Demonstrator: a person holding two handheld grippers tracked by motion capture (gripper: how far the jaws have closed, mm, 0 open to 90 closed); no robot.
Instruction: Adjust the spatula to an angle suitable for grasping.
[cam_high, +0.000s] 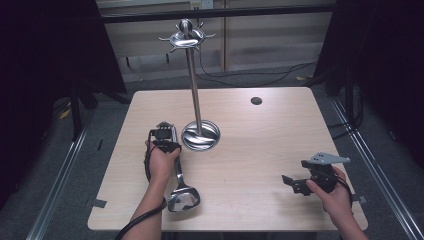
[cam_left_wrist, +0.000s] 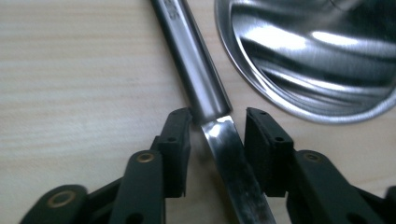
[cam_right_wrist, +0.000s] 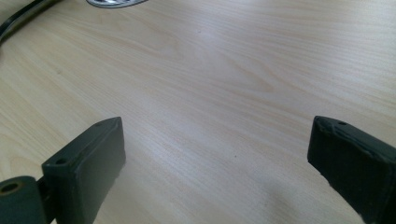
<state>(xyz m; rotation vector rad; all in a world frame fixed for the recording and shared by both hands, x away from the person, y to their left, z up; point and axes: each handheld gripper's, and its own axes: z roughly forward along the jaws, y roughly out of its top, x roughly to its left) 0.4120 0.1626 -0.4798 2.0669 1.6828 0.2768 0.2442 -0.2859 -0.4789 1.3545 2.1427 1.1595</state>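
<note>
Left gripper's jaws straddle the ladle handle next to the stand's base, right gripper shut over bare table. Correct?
Not quite. The right gripper is open: the right gripper view shows its jaws wide apart over bare table. The rest holds: the left gripper straddles the ladle handle beside the stand's base.

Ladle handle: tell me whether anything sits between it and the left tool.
Nothing visible does. The left tool already straddles the ladle handle on the table, jaws open on either side with small gaps. The stand base lies beside it, apart.
</note>
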